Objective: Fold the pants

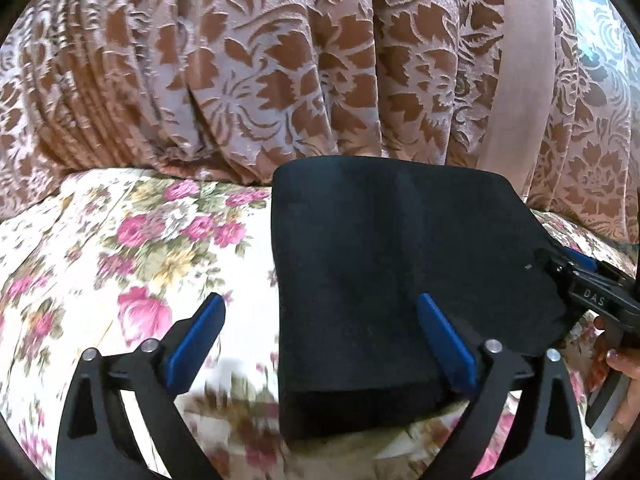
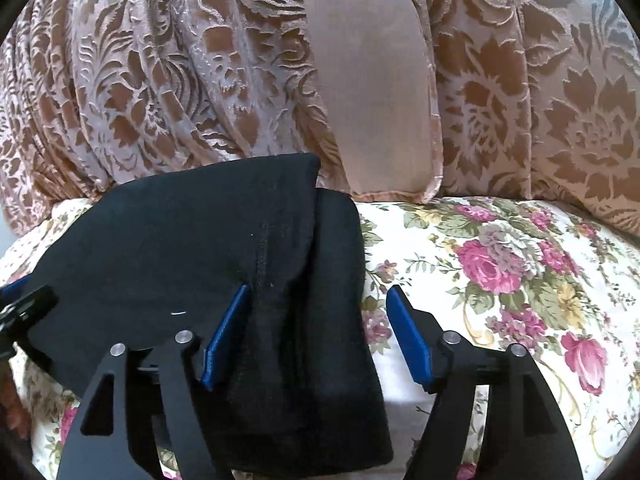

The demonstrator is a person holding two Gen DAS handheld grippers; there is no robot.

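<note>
The black pants lie folded into a compact stack on the floral bedsheet. My left gripper is open and empty; its right finger is over the stack's left part, its left finger over the sheet. In the right wrist view the pants fill the left half. My right gripper is open and empty, straddling the stack's right edge. The right gripper also shows in the left wrist view at the stack's right edge.
A brown and beige patterned curtain hangs behind the bed, with a plain beige band. The floral sheet extends to the right of the pants. A hand holds the right gripper.
</note>
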